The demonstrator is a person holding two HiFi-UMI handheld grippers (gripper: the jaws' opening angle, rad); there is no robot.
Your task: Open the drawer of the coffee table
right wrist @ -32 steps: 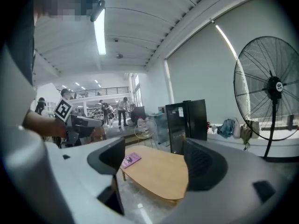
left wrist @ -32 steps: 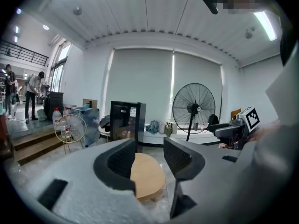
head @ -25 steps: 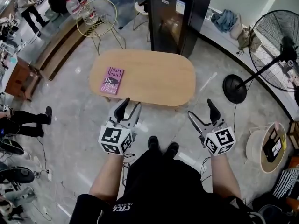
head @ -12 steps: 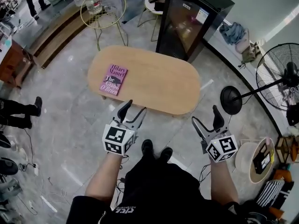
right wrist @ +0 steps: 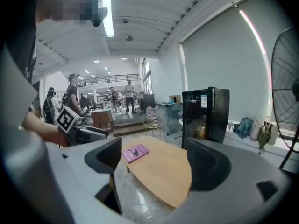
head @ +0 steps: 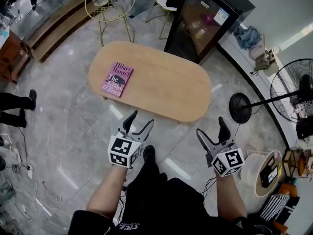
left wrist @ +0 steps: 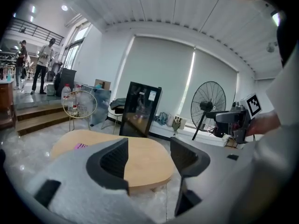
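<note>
- While you face the coffee table (head: pixel 161 84), L gripper (head: pixel 141 119) jaws just opened wider, nothing btwn.
- R gripper (head: pixel 211 127) jaws apart, empty; drawer not in view, so not started.

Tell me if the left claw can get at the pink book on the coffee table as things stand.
Probably yes, after moving closer. The left claw, its jaws just opened wider and empty, hangs short of the coffee table. The pink book lies flat near that end, with nothing standing between.
</note>
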